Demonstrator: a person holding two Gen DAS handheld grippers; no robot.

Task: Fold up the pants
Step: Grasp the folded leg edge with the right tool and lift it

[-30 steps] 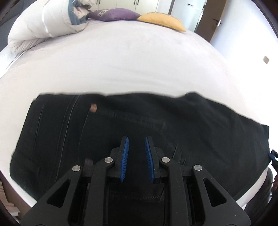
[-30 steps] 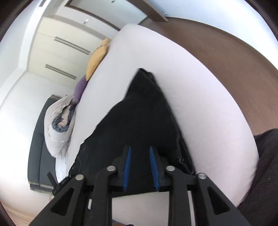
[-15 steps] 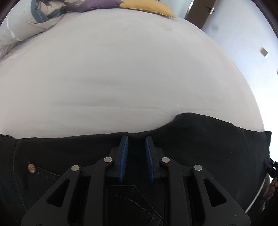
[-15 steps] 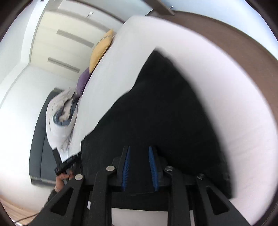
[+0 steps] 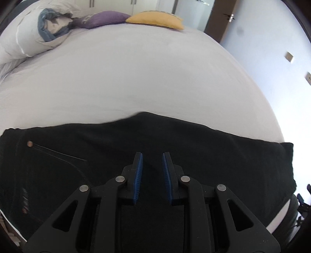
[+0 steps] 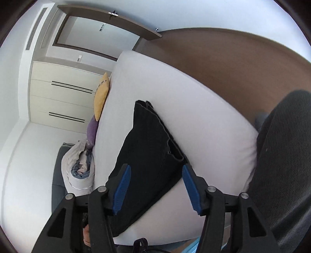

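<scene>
Black pants [image 5: 194, 155] lie folded lengthwise across the near edge of a white bed [image 5: 145, 77]. The waist with a copper rivet is at the left in the left wrist view. My left gripper [image 5: 152, 155] hovers over the middle of the pants, its jaws narrowly apart and empty. In the right wrist view the pants [image 6: 151, 148] stretch away along the bed [image 6: 204, 116]. My right gripper [image 6: 155, 171] is wide open and empty above the near end of the pants.
A rolled duvet [image 5: 29, 39], a purple cushion [image 5: 101, 18] and a yellow cushion [image 5: 155, 19] lie at the far end of the bed. A dark chair back [image 6: 287, 165] stands at the right. A brown floor [image 6: 223, 62] and a wardrobe [image 6: 62, 93] lie beyond the bed.
My right gripper has let go of the pants, opened wide and drawn back. My left gripper's jaws have widened slightly and it has pulled back over the pants.
</scene>
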